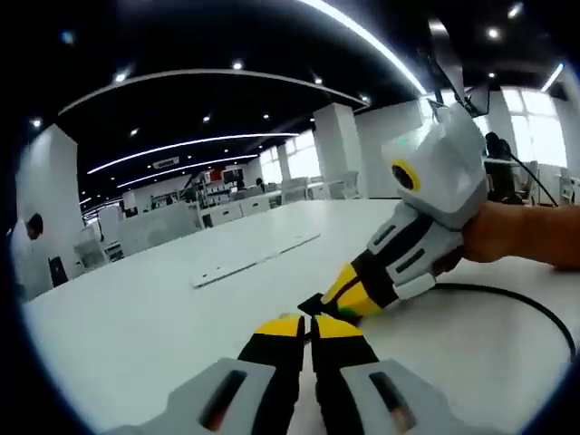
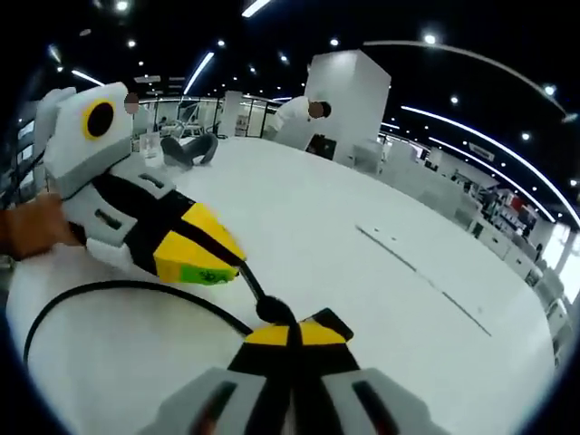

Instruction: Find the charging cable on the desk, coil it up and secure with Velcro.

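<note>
Cable work is in hand — I judge this the coiling step, not yet the Velcro. In the left gripper view my left gripper (image 1: 308, 328) sits at bottom centre with its yellow-tipped jaws pressed together, and something dark lies at the tips, though I cannot tell for sure that it is pinched. The right gripper (image 1: 337, 301) comes in from the right of that frame, a hand (image 1: 517, 234) behind it, its tip almost touching mine. The black charging cable (image 1: 535, 306) curves away across the white desk (image 1: 145, 317) at lower right.

In the right gripper view the right gripper (image 2: 292, 333) is closed on the charging cable (image 2: 118, 292) at bottom centre; it loops out to the lower left, under the left gripper (image 2: 204, 263). No Velcro strap is visible to me. Next, I think, the loose run must be drawn in as a loop while one pinch holds — slack could spring the coil open.
</note>
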### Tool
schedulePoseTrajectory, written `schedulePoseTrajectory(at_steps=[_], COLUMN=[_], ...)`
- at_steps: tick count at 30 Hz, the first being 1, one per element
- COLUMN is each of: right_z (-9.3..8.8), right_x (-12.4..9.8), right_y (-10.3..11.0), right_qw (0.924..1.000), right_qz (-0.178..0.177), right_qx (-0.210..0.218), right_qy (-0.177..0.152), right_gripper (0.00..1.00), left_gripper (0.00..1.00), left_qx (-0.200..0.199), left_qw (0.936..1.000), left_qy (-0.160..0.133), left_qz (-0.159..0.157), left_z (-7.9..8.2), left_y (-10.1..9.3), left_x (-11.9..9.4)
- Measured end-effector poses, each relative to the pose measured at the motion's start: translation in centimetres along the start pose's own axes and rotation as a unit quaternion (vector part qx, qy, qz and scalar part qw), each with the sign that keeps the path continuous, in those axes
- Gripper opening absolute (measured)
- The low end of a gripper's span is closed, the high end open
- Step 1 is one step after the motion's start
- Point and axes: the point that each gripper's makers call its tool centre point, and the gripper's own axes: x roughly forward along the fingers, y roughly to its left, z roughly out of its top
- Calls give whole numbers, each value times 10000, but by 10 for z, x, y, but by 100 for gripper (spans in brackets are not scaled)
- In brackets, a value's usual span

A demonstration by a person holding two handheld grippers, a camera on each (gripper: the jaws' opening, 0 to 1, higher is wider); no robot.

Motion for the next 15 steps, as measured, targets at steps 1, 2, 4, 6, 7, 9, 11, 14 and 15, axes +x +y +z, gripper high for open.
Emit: schedulePoseTrajectory(at_steps=[1, 2, 4, 6, 7, 9, 11, 14, 15], right_z=[0, 0, 1, 0, 0, 0, 0, 0, 1], right_x=[0, 0, 0, 0, 0, -1, -1, -1, -2], right_y=[0, -1, -2, -2, -1, 0, 1, 1, 2], right_qw=[10000, 10000, 10000, 10000, 10000, 10000, 10000, 10000, 10000], right_qz=[-2, 1, 8, 16, 17, 5, -9, -9, 13], right_qx=[2, -1, -26, -25, -23, -19, -37, -38, -38], right_qy=[-3, -8, -12, -14, -18, -21, -12, -16, -23], right_gripper=[2, 2, 2, 2, 2, 2, 2, 2, 2], left_gripper=[5, 5, 6, 6, 6, 5, 4, 2, 2], left_qx=[-13, -95, -438, -531, -555, -561, -651, -712, -707], left_qw=[10000, 9999, 9989, 9981, 9975, 9960, 9963, 9956, 9955], left_qy=[-1, 42, 137, 298, 399, 693, 545, 596, 615], left_qz=[-4, -9, 28, 103, 158, 89, 102, 112, 122], left_z=[-2, -5, -12, -19, -23, -32, -28, -27, -27], left_y=[3, 6, 11, 16, 17, 13, 13, 17, 16], left_x=[6, 10, 18, 21, 21, 19, 20, 26, 26])
